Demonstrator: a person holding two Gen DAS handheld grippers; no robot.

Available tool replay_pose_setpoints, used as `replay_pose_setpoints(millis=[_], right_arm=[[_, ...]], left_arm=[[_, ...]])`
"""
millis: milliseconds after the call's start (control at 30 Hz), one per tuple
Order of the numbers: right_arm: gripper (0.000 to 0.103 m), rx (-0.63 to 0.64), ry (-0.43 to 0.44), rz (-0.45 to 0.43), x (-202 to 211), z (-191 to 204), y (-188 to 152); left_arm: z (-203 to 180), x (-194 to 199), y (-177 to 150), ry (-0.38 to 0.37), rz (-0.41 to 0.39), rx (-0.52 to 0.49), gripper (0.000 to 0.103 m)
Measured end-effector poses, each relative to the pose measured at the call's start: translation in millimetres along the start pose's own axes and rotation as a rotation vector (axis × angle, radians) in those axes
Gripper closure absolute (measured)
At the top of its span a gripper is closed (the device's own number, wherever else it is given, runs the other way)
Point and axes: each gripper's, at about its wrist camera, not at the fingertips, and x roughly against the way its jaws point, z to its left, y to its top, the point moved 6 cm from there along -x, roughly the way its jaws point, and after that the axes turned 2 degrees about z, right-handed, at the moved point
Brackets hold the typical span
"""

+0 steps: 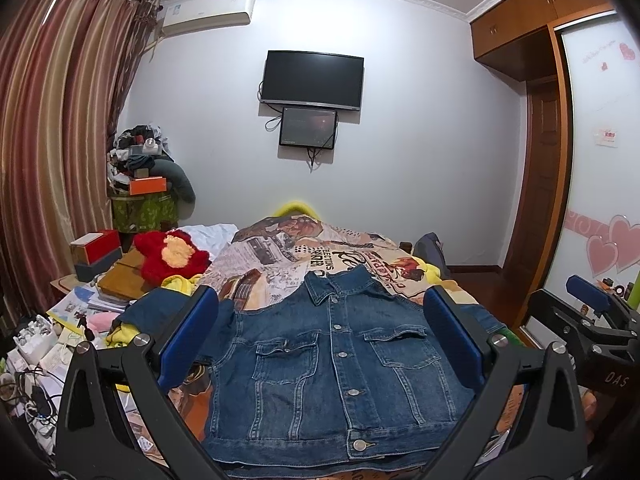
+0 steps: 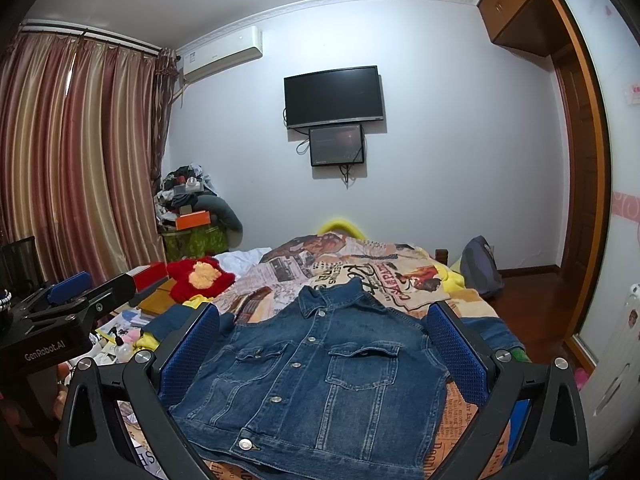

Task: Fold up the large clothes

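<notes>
Denim jacket (image 1: 336, 364) lies flat beneath left gripper (image 1: 320, 344) and right gripper (image 2: 324, 356), both spread wide, level above it.

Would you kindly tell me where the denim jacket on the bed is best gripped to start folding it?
I would take the denim jacket by its sleeves, each from its own side. It lies flat, buttoned, front up, collar away from the cameras, with the sleeves spread past both shoulders. The left claw and the right claw are both open above it, holding nothing.
</notes>
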Motion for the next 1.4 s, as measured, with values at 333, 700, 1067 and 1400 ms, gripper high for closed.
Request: replay_pose_setpoints(millis=[333, 700, 1067, 1400], right_arm=[[0.0, -0.001, -0.001, 0.0, 0, 2, -1], [0.0, 0.001, -0.002, -0.002, 3, 3, -2], [0.0, -0.001, -0.001, 0.0, 1, 2, -1], [0.0, -0.005, -0.008, 0.015, -11, 2, -6]], left_arm=[[2, -1, -1, -0.016, 0.009, 0.0, 0.0], [1, -1, -1, -0.018, 0.006, -0.006, 0.0], [5, -2, -1, -0.016, 0.009, -0.002, 0.0], [5, -4, -2, -0.013, 0.007, -0.003, 0.0]])
